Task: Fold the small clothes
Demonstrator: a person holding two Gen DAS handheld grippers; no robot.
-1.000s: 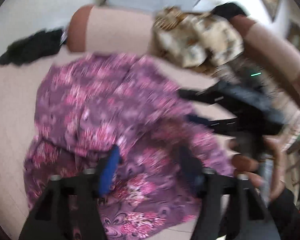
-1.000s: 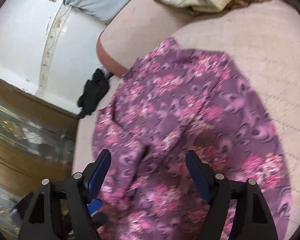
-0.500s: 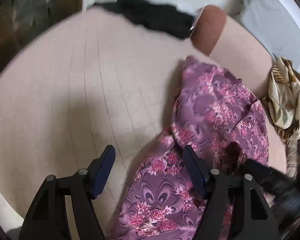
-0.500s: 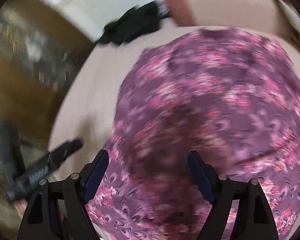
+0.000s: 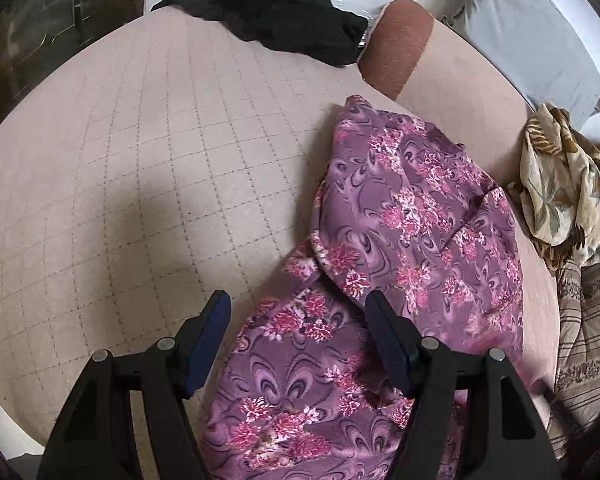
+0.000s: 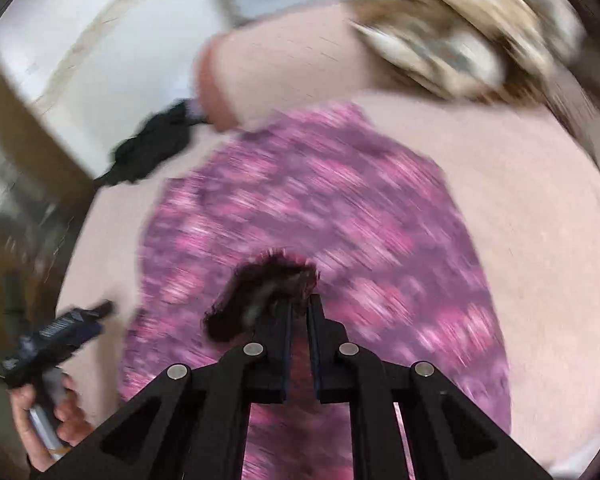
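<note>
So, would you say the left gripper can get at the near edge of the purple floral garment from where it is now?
Probably yes. The left gripper stands open right over the purple floral garment, whose edge runs between its fingers, with only bare quilted cushion beside it and nothing lying across the cloth there.
</note>
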